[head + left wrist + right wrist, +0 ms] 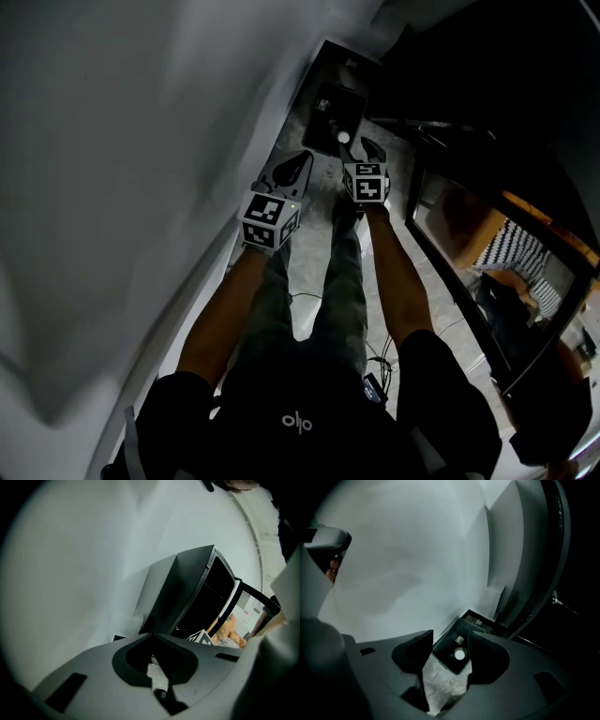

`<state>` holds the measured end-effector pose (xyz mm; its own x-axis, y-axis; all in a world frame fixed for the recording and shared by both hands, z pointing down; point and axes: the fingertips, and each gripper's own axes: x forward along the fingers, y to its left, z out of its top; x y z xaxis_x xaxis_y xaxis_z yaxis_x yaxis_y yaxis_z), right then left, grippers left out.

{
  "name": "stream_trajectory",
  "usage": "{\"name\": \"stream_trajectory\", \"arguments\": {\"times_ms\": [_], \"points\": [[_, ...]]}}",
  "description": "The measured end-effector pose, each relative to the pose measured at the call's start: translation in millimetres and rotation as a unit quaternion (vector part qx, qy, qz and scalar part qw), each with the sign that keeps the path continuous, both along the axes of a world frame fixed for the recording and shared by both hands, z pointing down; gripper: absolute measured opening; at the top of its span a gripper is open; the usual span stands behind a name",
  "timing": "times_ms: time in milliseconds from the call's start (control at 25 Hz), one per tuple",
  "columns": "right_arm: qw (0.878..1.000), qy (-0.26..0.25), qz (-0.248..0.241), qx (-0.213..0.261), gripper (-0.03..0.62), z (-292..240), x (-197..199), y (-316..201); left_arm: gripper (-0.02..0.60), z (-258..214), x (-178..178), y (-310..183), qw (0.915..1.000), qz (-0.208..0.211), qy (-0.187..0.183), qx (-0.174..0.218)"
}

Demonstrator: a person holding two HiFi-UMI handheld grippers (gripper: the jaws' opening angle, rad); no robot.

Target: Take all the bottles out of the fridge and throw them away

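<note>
Bottle (460, 654) in bin (446, 643), right gripper view

Two grippers: left gripper (302, 159), right gripper (362, 144). Two marker cubes (270, 221), one per gripper. One dark bin (442, 650); inside, one white round cap (460, 654) near the middle, one small pale item (460, 640) towards a far corner. One black fridge (183, 597), one open door (469, 234). Two forearms (220, 319), two legs (342, 281).

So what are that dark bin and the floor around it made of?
The bin looks like dark matte plastic: thin straight walls, no gleam, though the dim light leaves it open. The floor seems stone or stone-look tile: pale, with mottled veining.
</note>
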<state>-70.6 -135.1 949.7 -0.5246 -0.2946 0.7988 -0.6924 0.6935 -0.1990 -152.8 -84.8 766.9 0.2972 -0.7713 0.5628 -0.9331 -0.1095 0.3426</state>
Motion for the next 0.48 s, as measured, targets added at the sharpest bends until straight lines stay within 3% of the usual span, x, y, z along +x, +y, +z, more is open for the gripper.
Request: {"name": "stream_trajectory", "arguments": {"times_ms": [240,480], "points": [[1.0,-0.016,0.014,0.02,0.216,-58.6,17.9,-2.1,0.0,-25.8,1.4,-1.9,0.9999,-0.007,-0.005,0.005],[0.997,-0.051,0.023,0.05,0.183,-160.9,53.4,-2.2,0.0,-89.9,14.8,-13.5,0.999,-0.023,-0.019,0.034]]}}
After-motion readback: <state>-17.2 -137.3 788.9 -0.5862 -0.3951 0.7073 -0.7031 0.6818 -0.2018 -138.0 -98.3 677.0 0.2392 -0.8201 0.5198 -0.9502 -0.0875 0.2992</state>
